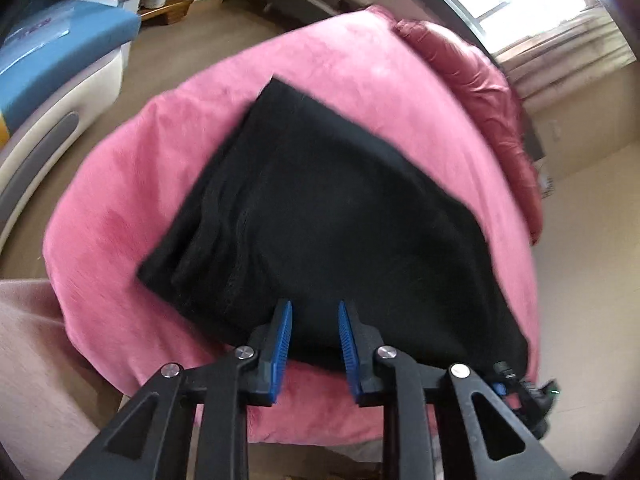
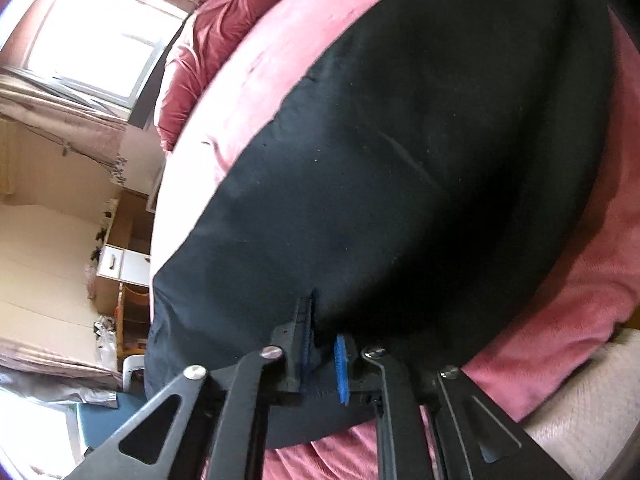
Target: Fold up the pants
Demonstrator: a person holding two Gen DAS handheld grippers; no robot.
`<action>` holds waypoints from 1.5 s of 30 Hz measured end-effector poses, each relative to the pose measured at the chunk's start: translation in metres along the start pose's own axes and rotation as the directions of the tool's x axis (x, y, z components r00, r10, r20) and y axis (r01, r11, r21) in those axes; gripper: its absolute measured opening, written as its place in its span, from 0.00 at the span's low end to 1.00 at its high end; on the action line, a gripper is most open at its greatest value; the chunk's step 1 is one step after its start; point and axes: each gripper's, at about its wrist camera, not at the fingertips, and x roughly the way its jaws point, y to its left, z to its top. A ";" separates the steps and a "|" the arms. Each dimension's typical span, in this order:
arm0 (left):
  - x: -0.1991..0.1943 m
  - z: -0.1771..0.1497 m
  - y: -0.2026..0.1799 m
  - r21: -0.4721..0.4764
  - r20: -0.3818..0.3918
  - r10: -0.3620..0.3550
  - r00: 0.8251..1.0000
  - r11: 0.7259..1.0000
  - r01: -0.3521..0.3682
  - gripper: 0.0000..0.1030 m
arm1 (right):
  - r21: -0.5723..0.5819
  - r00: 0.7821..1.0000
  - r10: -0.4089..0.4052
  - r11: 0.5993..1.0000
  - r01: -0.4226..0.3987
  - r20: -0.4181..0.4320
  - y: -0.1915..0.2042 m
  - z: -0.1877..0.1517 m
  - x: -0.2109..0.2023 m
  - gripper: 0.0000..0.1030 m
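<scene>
Black pants (image 1: 320, 208) lie folded into a broad flat shape on a pink bedspread (image 1: 120, 208). My left gripper (image 1: 314, 312) is open and empty, its blue pads (image 1: 282, 344) just above the near edge of the pants. In the right wrist view the pants (image 2: 400, 160) fill most of the frame. My right gripper (image 2: 324, 328) is at their near edge with black cloth between its blue pads (image 2: 342, 364); the jaws stand a little apart with a fold of the pants caught in them. The right gripper also shows at the lower right of the left wrist view (image 1: 524, 396).
A crumpled dark red quilt (image 1: 480, 92) lies along the far side of the bed. A blue and white machine (image 1: 52, 64) stands left of the bed. A window (image 2: 92, 36) and a small cabinet (image 2: 120, 256) are beyond the bed. A beige surface (image 1: 36, 360) borders the near edge.
</scene>
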 end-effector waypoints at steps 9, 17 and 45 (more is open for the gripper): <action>0.025 0.007 0.016 -0.179 -0.017 -0.014 1.000 0.984 0.010 0.23 | 0.003 0.999 0.030 1.000 -0.030 0.045 -0.013 0.007 -0.006 0.28; 0.004 -0.001 0.027 -0.112 0.030 0.056 0.998 0.992 -0.053 0.00 | -0.094 0.998 0.014 0.996 -0.008 0.066 0.009 0.004 -0.029 0.07; 0.036 -0.021 -0.053 0.322 -0.033 0.072 0.997 0.945 -0.057 0.04 | 0.247 0.930 -0.107 0.969 0.018 0.352 -0.143 0.140 -0.141 0.07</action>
